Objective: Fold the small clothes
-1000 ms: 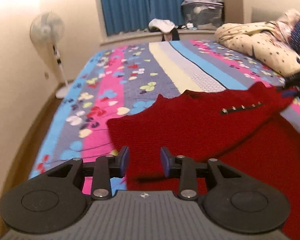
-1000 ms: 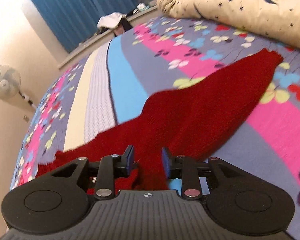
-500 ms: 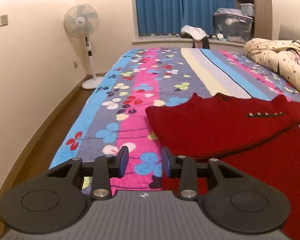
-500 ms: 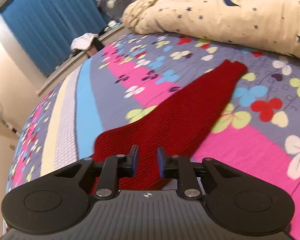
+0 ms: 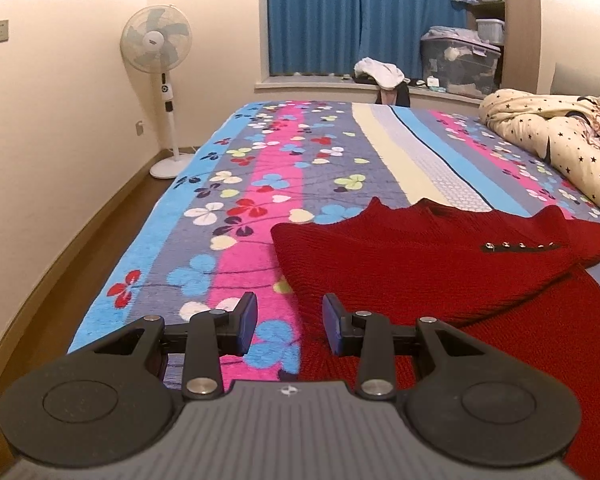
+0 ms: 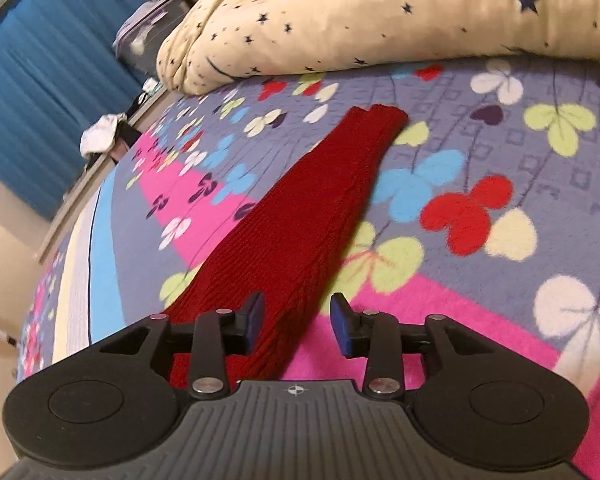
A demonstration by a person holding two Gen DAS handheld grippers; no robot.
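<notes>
Two grippers filled the bottom of their frames, one in each view. In the left wrist view, the left gripper (image 5: 289, 323) had its jaws spread with nothing pinched; the near edge of the one red sweater (image 5: 428, 268) lay under the right-hand jaw, and bare blanket showed under the gap and the left-hand jaw. In the right wrist view, the right gripper (image 6: 297, 323) had just been opening; its jaws stood apart, and the base of one red sleeve (image 6: 300, 216) passed between them without being pressed by either pad.

Beyond the left gripper, the sweater lay on the flowered, striped blanket (image 5: 260, 184) at lower right of the frame, one layer folded over another, with one short row of small metal studs (image 5: 520, 245) near its right side. In the right view, the sleeve ran up and right from the jaws, lying flat on the blanket, its cuff at upper centre.

Farther off, one cream quilt (image 5: 552, 140) with dark stars was bunched at right. One standing fan (image 5: 156, 46) stood at upper left by the wall. Blue curtains (image 5: 364, 16) hung at top centre, with one clear storage box (image 5: 460, 64) at their right.
</notes>
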